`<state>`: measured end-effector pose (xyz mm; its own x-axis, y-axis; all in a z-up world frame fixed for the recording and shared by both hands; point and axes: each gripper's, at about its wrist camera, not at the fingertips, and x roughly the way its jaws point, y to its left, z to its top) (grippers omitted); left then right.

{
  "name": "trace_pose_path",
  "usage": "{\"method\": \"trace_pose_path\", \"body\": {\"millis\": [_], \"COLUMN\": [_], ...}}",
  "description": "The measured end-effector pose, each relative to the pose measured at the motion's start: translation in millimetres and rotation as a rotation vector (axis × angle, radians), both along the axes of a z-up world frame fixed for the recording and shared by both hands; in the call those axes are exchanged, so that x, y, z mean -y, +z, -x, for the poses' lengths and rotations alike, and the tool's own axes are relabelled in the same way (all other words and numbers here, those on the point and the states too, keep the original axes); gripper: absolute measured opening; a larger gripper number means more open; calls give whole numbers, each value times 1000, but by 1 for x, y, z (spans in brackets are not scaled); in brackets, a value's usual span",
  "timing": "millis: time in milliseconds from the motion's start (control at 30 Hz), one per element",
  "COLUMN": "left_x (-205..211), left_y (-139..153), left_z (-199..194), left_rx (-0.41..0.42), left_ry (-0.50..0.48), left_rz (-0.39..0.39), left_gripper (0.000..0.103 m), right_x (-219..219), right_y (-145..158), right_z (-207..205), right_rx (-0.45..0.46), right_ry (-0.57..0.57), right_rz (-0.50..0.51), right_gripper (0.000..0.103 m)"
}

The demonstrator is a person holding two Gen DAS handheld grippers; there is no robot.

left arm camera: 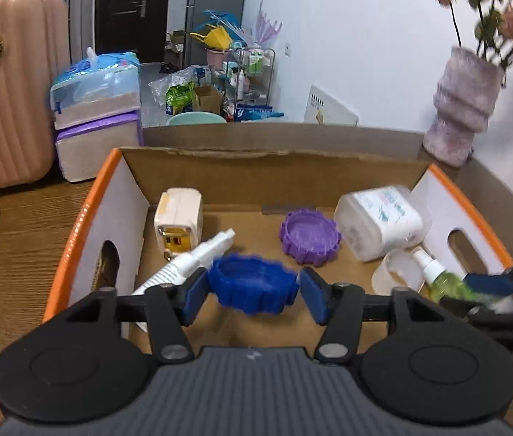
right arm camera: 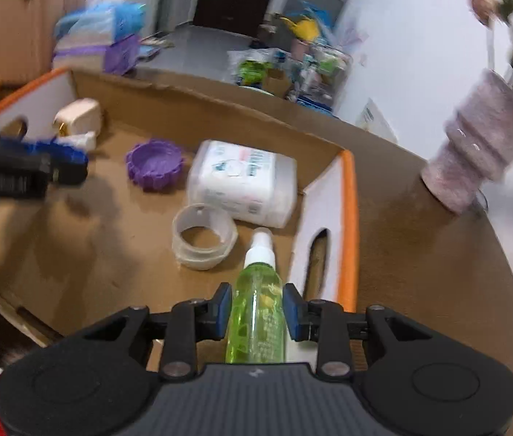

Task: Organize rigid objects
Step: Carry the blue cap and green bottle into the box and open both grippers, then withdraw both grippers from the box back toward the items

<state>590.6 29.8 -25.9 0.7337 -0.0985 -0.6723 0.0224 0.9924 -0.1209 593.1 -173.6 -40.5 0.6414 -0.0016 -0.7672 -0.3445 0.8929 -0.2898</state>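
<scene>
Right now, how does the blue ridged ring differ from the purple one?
The blue ring sits between the left tool's pads at the box's near side; the purple ring lies free on the box floor, farther back. Blue is darker, purple paler. Both are round, ridged outside and hollow, of similar size.

Black left gripper (left arm camera: 253, 289), blue pads, silver screws, ribbed grey body

The room is bright, with soft, even light. Dark soft shadows lie on the box (right arm camera: 118, 225) floor. Both pictures bend at the edges and have black corners. The right view is very smeared: the vase (right arm camera: 481, 152) and the far clutter look fuzzy. The left view is sharper, but its vase (left arm camera: 463, 105) is blurry too.
</scene>
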Motion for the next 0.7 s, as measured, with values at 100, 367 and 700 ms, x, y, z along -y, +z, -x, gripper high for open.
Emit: {"method": "trace_pose_path", "body": {"millis": [100, 367, 700], "left_x": [-5, -16, 6], "left_y": [10, 53, 125], "left_z": [6, 47, 163], "left_rx": [6, 74, 359], "left_ry": [11, 27, -25], "left_rz": [-13, -80, -261], "left_gripper": [66, 73, 85], "right_x": [-2, 14, 38], "right_y": [6, 74, 140], "right_z": [1, 27, 114], "right_rx": [-1, 46, 139], "right_ry": [-19, 0, 59], "right_rz": [-1, -149, -327], "right_gripper": [27, 32, 51]}}
